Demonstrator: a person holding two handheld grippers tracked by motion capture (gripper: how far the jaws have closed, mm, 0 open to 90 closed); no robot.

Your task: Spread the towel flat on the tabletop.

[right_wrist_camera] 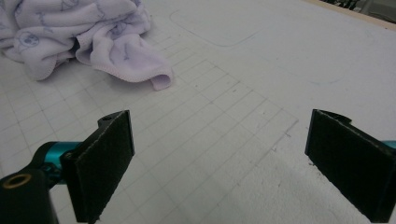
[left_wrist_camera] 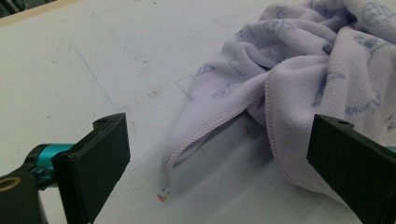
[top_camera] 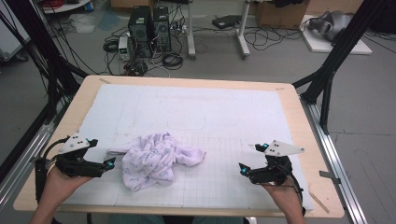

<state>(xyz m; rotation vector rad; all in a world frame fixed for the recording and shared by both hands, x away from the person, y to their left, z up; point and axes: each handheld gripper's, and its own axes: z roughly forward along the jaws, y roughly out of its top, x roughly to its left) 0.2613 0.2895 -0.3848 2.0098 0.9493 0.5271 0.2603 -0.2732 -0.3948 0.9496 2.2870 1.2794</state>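
A crumpled pale lilac towel [top_camera: 152, 160] with a faint blue print lies in a heap on the white mat [top_camera: 196, 112], left of the middle. My left gripper [top_camera: 110, 163] rests at the towel's left side, jaws open, and one hemmed corner of the towel [left_wrist_camera: 205, 126] points toward the gap between them. My right gripper [top_camera: 243, 169] sits open on the gridded part of the mat, well to the right of the towel [right_wrist_camera: 84, 37]. Nothing is between its jaws. A hand holds each gripper from below.
The mat covers a wooden table [top_camera: 299, 112] with bare wood at the rims. Black frame posts [top_camera: 327, 79] stand at the table's sides. Computer towers [top_camera: 149, 28] and cables sit on the floor beyond the far edge.
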